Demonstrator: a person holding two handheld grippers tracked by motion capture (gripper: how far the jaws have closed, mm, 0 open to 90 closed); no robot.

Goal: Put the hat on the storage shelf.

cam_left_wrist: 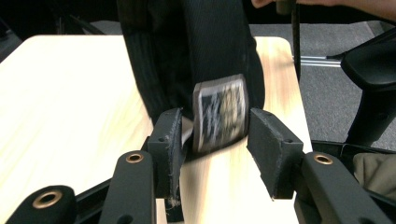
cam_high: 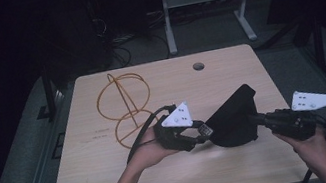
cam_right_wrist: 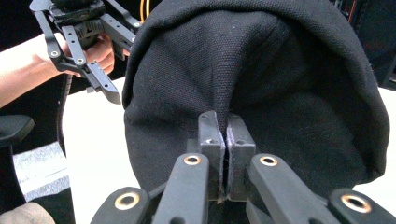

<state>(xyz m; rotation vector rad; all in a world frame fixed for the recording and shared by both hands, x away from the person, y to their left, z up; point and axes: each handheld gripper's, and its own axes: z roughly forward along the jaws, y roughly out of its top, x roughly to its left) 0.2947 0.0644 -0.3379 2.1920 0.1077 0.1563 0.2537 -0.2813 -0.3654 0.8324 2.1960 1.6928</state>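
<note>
1. The black cap (cam_high: 234, 117) sat near the middle of the tabletop (cam_high: 116, 181), held up off the wood between the two hand-held grippers.
2. Much of the cap was hard to make out: in the high view it read as a dark wedge, and its far side was hidden in the right gripper view.
3. The label (cam_left_wrist: 219, 112) on the cap was blurred in the left gripper view, so its print could not be read.
4. The cap was black ribbed or woven cloth, rounded at the crown, with folds running to where it was pinched.
5. The right hand-held gripper (cam_right_wrist: 226, 135) was clamped tight on a fold of the cap, jaws pressed together.
6. The left hand-held gripper (cam_left_wrist: 219, 140) stood with jaws apart, the label between its pads (cam_left_wrist: 273, 149); whether the label touched them was unclear.
7. An orange wire frame (cam_high: 125, 103) stood behind and left of the cap.
8. A hole (cam_high: 198, 66) lay beyond the cap, near the tabletop's far edge.
</note>
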